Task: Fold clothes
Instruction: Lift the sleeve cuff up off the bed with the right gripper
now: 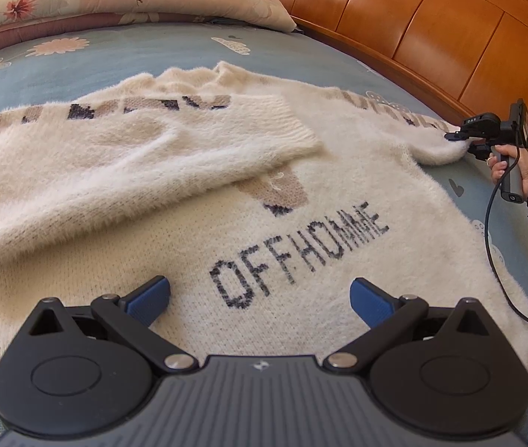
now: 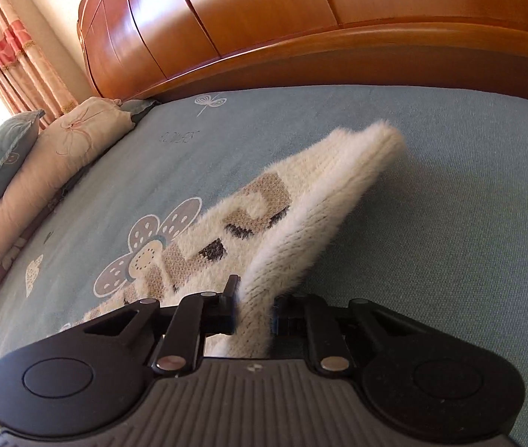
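Note:
A fluffy cream sweater (image 1: 226, 193) with "OFFHOMME" lettering lies spread on the blue bedsheet (image 1: 122, 52). Its left sleeve (image 1: 144, 149) is folded across the chest. My left gripper (image 1: 260, 298) is open and empty, hovering over the sweater's lower front. My right gripper (image 1: 457, 137) is shut on the cuff of the other sleeve (image 1: 439, 149) at the right, near the headboard. In the right wrist view the right gripper (image 2: 254, 314) pinches that sleeve (image 2: 286, 223), whose ribbed cuff end sticks up and forward above the sheet (image 2: 431, 205).
A wooden headboard (image 1: 431, 26) runs along the right and far side, also seen in the right wrist view (image 2: 301, 18). Floral pillows (image 1: 114, 0) lie at the far left. A cable (image 1: 495, 253) hangs from the right gripper. Curtains (image 2: 6, 48) hang at left.

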